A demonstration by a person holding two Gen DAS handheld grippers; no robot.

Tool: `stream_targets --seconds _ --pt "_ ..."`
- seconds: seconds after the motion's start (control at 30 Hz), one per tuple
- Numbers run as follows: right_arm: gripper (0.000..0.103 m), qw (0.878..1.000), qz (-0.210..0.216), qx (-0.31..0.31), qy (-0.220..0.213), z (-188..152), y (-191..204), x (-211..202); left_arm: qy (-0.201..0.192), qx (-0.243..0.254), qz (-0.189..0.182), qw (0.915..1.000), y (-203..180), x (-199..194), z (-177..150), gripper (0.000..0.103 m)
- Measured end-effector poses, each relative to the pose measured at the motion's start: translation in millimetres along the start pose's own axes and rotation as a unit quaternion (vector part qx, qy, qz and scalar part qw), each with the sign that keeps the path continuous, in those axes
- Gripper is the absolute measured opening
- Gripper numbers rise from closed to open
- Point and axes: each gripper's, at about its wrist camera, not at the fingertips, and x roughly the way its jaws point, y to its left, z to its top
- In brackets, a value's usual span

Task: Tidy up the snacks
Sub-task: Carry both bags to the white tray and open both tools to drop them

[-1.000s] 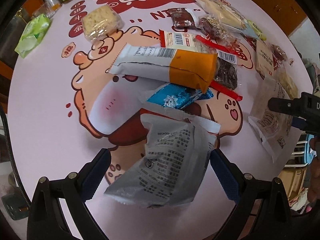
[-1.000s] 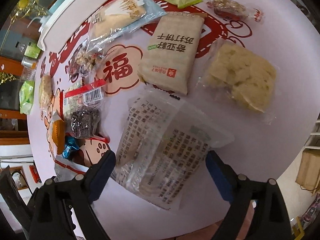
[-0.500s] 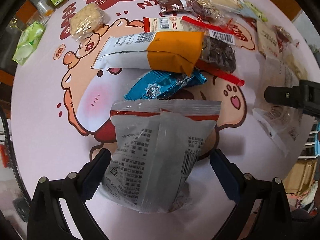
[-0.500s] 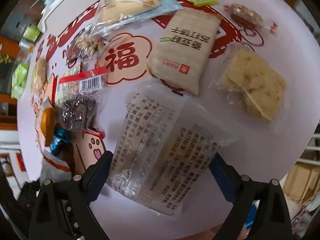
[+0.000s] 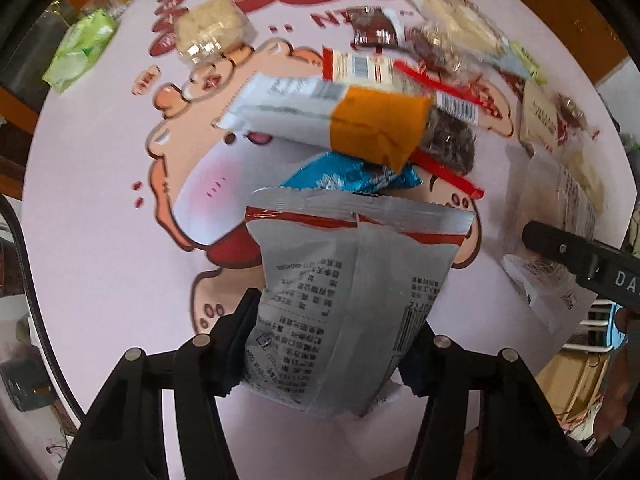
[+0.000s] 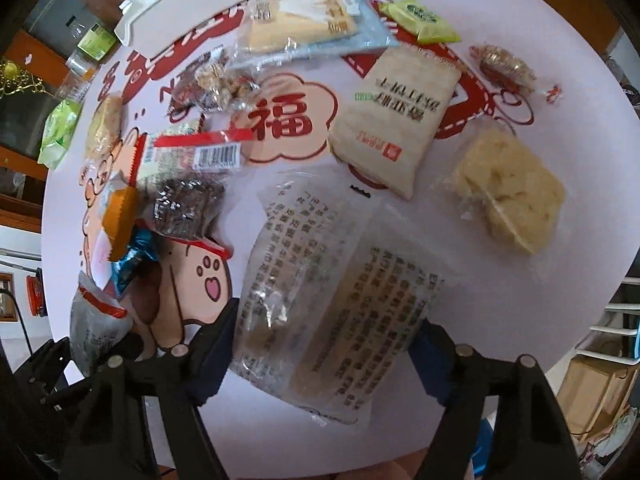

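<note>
Both grippers have just been closing, each w/ a snack between its jaws. The L gripper [image 5: 326, 354] went from wide open to clamped: 1 s ago its pads stood well clear of the grey pack [image 5: 344, 308], now they press its 2 sides near the lower end, so it is grasping that pack. The pack's sealed top w/ red stripe points away from the camera, just over the blue wrapper [image 5: 352, 176]; whether it has left the table [image 5: 100, 184] can't be told. The R gripper [image 6: 326, 354] has narrowed less, and its pads now touch the edges of the clear pack [image 6: 336, 304] w/ printed text, which looked loose between them 0.5 s ago; the pack bulges a little at the pads, so it reads as gripped, though lightly. That pack lies on the table just below the beige pack [image 6: 394, 120] and beside the rice cake [image 6: 512, 196]. The rest sits untouched: orange-ended bar [image 5: 332, 124], red-edged bag [image 6: 188, 176], nut cluster [image 6: 220, 84]. The white bin [image 6: 224, 4] sits at the far edge. Judgement: the task has passed from reaching to pick-up w/ 2 snacks in hand at once; the next step is likely lifting both and carrying them to the bin. Risk: the clear pack is soft and slippery and could slide out of a light grip.
</note>
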Motion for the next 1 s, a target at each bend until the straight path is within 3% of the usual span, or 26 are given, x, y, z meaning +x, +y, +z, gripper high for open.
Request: stream_targets --seconds 0.33,0.5,0.67,0.83,1.0 --pt "0.078 0.992 0.014 -0.072 -0.103 44.3 23.3 -94.6 -0.117 0.005 -0.008 0.9931 -10.0 -99.7 21.6 0.059" --pt "0.078 0.979 0.013 -0.128 -0.160 87.4 42.7 -152.3 -0.168 -0.002 -0.005 0.9857 -19.5 -142.2 58.8 0.059" --pt "0.078 0.955 0.003 -0.192 -0.226 145.2 59.3 -200.5 -0.201 -0.027 0.014 0.9792 -21.1 -168.7 110.3 0.059" --pt "0.078 0.951 0.013 -0.207 -0.230 226.5 70.5 -200.8 -0.220 -0.048 0.046 0.9732 -17.1 -192.2 182.1 0.059" --pt "0.078 0.954 0.016 -0.210 -0.214 316.1 81.8 -152.0 -0.246 -0.078 0.078 0.9630 -10.3 -189.2 261.1 0.059"
